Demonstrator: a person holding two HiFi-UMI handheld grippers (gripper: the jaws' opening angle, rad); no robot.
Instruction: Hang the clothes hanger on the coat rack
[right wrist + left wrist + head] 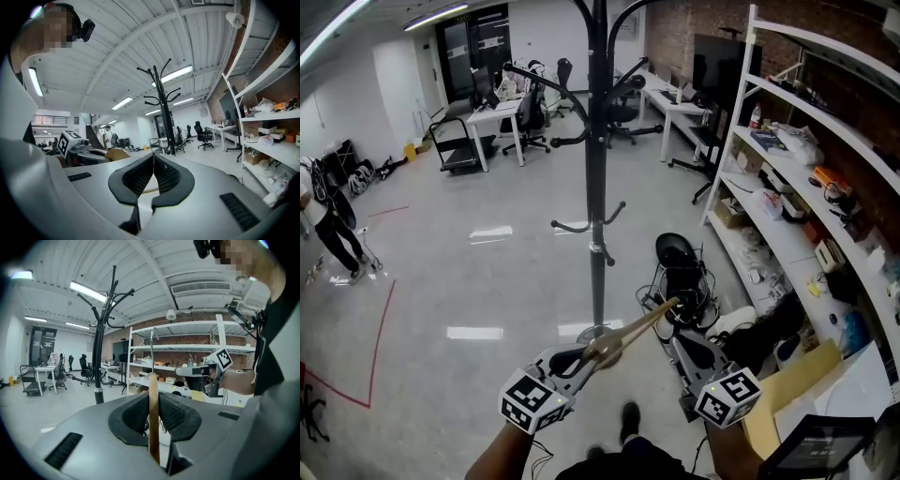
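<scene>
A wooden clothes hanger [636, 325] with a metal hook [152, 340] is clamped in my left gripper [586, 359], low in the head view. In the left gripper view its wooden bar [153, 418] stands edge-on between the shut pads, hook pointing up. The black coat rack [597, 187] stands straight ahead, its pole running from the floor base to curved hooks at the top; in the left gripper view the rack [98, 357] is left of the hanger. My right gripper [673, 343] is just right of the hanger, and in its own view this gripper [153, 158] is shut with nothing in it.
White shelving [787, 141] loaded with boxes and bags runs along the right. Cables and black gear [680, 277] lie on the floor by the rack's base. Desks and office chairs [525, 117] stand at the back. A person [328, 220] is at far left. Cardboard [792, 394] lies at lower right.
</scene>
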